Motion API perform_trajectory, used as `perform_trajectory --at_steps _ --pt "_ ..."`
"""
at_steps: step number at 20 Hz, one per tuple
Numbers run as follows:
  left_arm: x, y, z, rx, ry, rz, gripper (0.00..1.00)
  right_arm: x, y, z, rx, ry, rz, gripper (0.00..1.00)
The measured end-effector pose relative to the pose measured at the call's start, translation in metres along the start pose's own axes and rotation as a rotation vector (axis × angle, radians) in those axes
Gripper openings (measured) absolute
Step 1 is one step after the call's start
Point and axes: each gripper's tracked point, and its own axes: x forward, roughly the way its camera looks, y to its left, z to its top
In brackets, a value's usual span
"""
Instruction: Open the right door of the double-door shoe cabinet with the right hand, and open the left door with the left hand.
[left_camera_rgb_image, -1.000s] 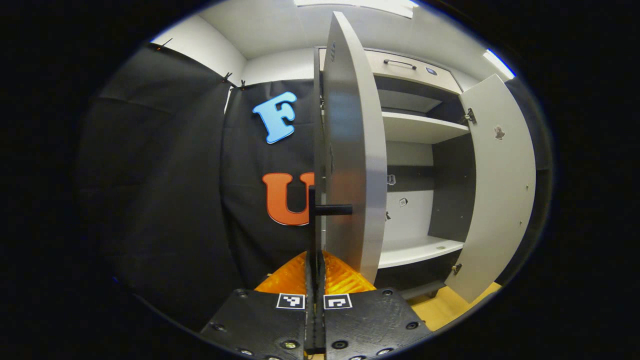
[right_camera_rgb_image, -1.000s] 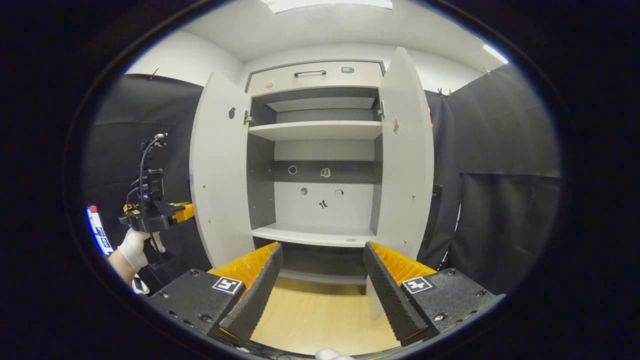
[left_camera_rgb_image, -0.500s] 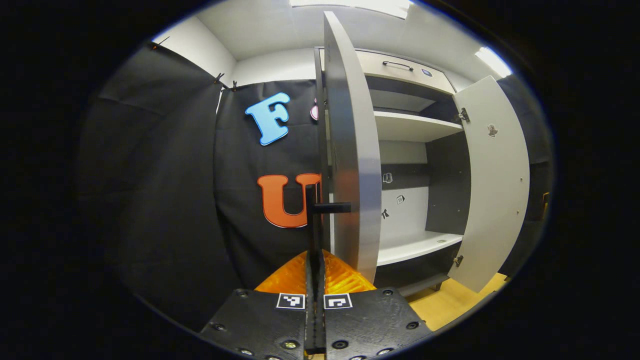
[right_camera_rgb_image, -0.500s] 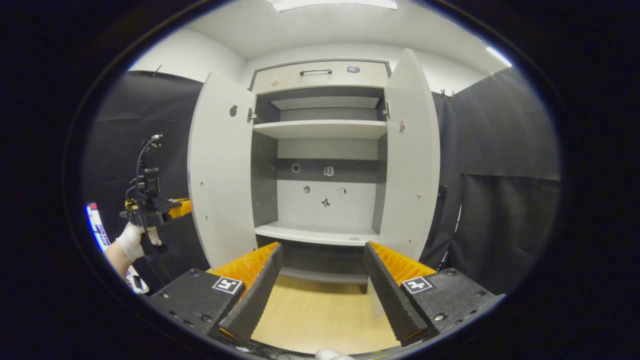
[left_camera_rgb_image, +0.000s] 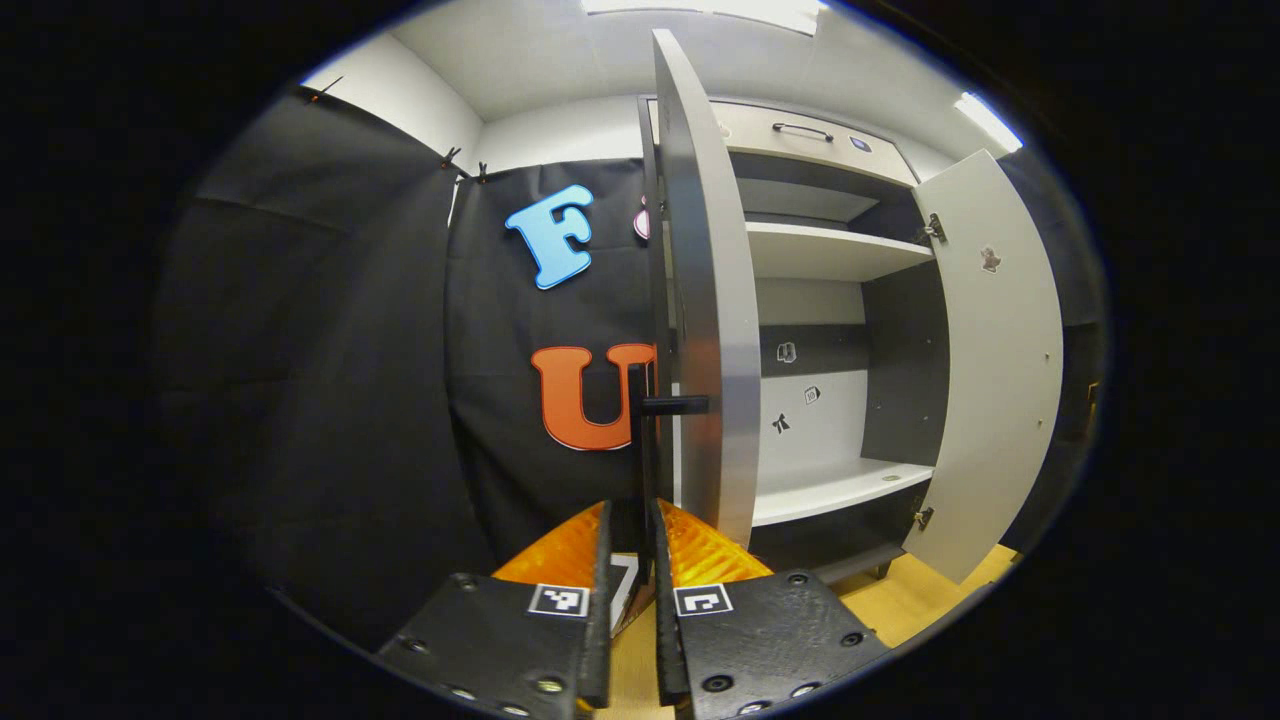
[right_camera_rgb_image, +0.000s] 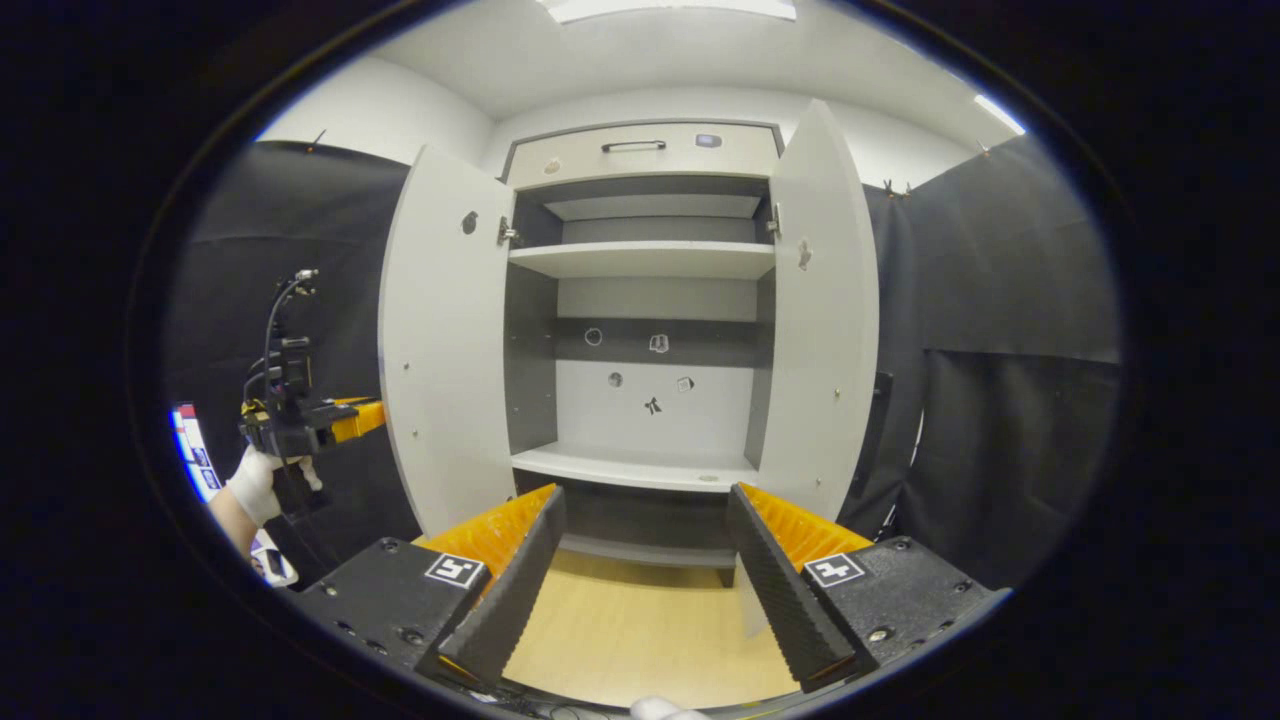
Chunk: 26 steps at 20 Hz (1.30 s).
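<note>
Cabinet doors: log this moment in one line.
left door open | right door open | left tool slightly open around handle | right tool open, free

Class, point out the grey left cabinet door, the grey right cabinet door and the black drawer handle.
Grey left cabinet door (right_camera_rgb_image: 440, 340), right gripper view, inner face.
Grey right cabinet door (right_camera_rgb_image: 825, 330), right gripper view, inner face.
Black drawer handle (right_camera_rgb_image: 633, 146), right gripper view, bar's middle.

Left gripper view hugs the left door (left_camera_rgb_image: 705, 300) edge-on; right gripper view faces the cabinet (right_camera_rgb_image: 650, 300) squarely (both share shelves).
</note>
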Motion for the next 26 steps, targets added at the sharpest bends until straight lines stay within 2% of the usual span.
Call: perform_trajectory --at_steps 2,4,5,10,14,19,20,21,26 --pt "-0.009 0.010 -0.005 0.012 0.014 0.034 0.42 0.001 0.001 0.000 0.000 0.004 0.004 0.99" --pt "-0.017 0.011 -0.010 -0.001 0.027 0.039 0.82 0.002 0.002 -0.001 -0.004 0.010 0.013 0.99" --pt "-0.021 0.012 -0.014 -0.001 0.035 0.045 0.94 0.003 0.003 0.000 -0.005 0.010 0.017 0.99" --pt "-0.046 0.015 -0.028 -0.020 0.072 0.085 0.97 -0.003 -0.003 0.003 0.005 0.007 0.020 0.99" --pt "-0.078 -0.001 -0.017 -0.054 0.066 0.097 0.96 -0.014 -0.012 0.015 0.008 -0.021 0.011 0.99" --pt "-0.115 -0.052 0.026 -0.076 0.023 0.038 0.96 -0.029 -0.031 0.023 0.026 -0.049 -0.012 0.99" --pt "-0.122 -0.064 0.035 -0.070 0.015 0.025 1.00 -0.032 -0.034 0.024 0.032 -0.052 -0.014 0.99" --pt "-0.127 -0.075 0.042 -0.058 0.006 0.016 0.96 -0.034 -0.036 0.025 0.035 -0.052 -0.022 0.99" --pt "-0.147 -0.123 0.059 -0.014 0.003 -0.025 0.96 -0.045 -0.053 0.027 0.051 -0.068 -0.067 0.99"
